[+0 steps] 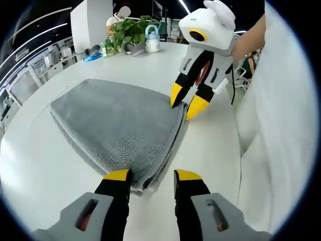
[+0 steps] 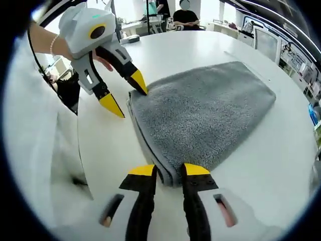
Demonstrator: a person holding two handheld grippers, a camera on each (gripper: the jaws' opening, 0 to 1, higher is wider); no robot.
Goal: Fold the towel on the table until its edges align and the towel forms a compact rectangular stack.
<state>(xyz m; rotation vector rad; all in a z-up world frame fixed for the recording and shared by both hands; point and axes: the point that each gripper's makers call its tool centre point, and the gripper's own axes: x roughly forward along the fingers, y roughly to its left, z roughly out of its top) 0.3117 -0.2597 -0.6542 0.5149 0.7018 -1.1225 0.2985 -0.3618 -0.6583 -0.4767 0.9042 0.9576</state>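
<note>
- The grey towel [image 1: 118,128] is lying folded in layers on the white bench [image 1: 210,145], well clear of the potted plant [image 1: 131,31] standing at the bench's far side.
- The left gripper [image 1: 153,176] is sitting at one corner of the towel's stacked edge, its yellow-tipped jaws standing apart to either side of the layers; they are bracketing the fabric, not visibly pinching it.
- The right gripper [image 2: 169,170] is meeting the towel at the other corner of the same edge, jaws narrowly apart with the layered edge lying between them; whether it is clamping cannot be told.
- Judgement: both grippers are addressing the same stacked edge so the corners can be squared or lifted together for another fold.
- Judgement: the towel is already forming a rough rectangle, with edge alignment remaining.
</note>
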